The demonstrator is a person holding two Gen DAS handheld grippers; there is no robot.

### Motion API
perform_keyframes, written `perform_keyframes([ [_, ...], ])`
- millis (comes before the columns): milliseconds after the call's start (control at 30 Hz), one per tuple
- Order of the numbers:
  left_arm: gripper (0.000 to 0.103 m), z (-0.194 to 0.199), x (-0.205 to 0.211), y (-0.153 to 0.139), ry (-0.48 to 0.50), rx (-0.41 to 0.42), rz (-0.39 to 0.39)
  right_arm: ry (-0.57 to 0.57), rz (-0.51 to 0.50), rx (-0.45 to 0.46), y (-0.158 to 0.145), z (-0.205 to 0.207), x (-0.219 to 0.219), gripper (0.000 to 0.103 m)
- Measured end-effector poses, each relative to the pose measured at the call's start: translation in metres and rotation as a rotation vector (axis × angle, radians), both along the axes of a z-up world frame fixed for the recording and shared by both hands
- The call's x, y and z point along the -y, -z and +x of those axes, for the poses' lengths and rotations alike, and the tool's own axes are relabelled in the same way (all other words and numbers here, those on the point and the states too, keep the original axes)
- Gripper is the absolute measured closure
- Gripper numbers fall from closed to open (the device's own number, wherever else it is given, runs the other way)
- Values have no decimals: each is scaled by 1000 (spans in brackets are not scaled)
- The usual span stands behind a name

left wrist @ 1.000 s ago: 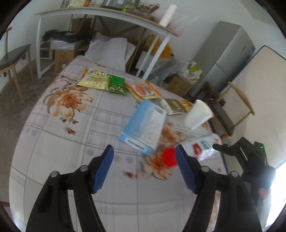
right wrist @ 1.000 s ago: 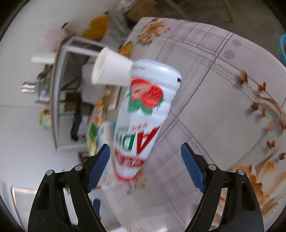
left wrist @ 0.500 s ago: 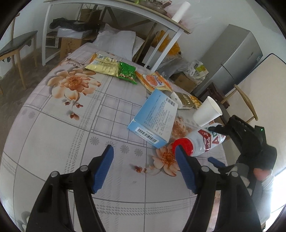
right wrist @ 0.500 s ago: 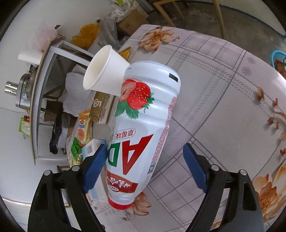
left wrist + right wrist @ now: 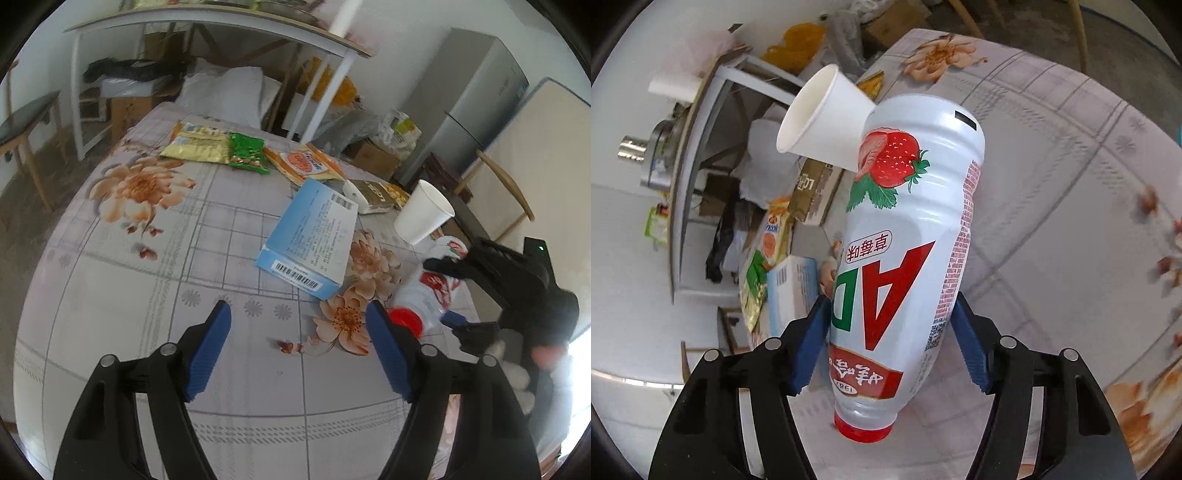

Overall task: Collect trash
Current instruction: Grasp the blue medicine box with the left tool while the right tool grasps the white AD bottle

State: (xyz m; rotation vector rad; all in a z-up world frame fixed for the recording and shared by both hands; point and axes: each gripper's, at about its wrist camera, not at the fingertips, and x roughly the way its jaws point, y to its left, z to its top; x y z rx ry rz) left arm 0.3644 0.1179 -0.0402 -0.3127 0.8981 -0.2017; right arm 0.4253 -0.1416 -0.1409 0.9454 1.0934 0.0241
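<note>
We find the right gripper (image 5: 890, 339) with jaws just closing, blue pads now pinching the strawberry drink bottle (image 5: 905, 236) at frame centre, lying on the floral tablecloth (image 5: 1071, 166). We judge it light, smooth plastic, likely slippery; mid-label is the sensible hold. Left gripper (image 5: 299, 350) has just spread wider, nothing between. Only the left view shows the blue box (image 5: 314, 240)'s full face and the snack packets (image 5: 221, 147).

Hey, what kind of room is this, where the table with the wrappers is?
Probably a lived-in home room used for eating and storage: a table in a flowered cloth, a grey fridge in the corner, and cardboard boxes on the floor.
</note>
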Motion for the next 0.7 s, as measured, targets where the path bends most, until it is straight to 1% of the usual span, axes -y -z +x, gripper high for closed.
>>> perform_keyframes([
  [133,22,15,7,-5,63,17,18,-44,-3,28,1,-26,25,42],
  [167,19,21,11,-6,86,22,28,-78,-3,38,1,-34,31,42],
  [233,16,34,22,-6,119,18,76,-125,-16,52,0,-48,39,42],
  [267,14,43,30,-5,140,14,114,-162,-38,66,-1,-58,43,42],
  [333,13,61,44,-2,192,0,177,-220,-69,82,-3,-70,45,42],
  [400,12,78,54,5,221,-26,221,-284,-118,98,-6,-84,45,42],
  [500,12,100,60,17,217,-68,277,-331,-158,118,-10,-97,44,43],
  [533,12,109,61,23,206,-98,303,-340,-164,125,-10,-101,45,43],
  [600,12,120,61,35,189,-142,315,-360,-173,140,-9,-110,47,45],
  [667,13,124,60,45,178,-168,312,-369,-179,151,-6,-112,46,46],
  [700,14,124,60,47,165,-154,327,-367,-170,162,-5,-113,47,46],
])
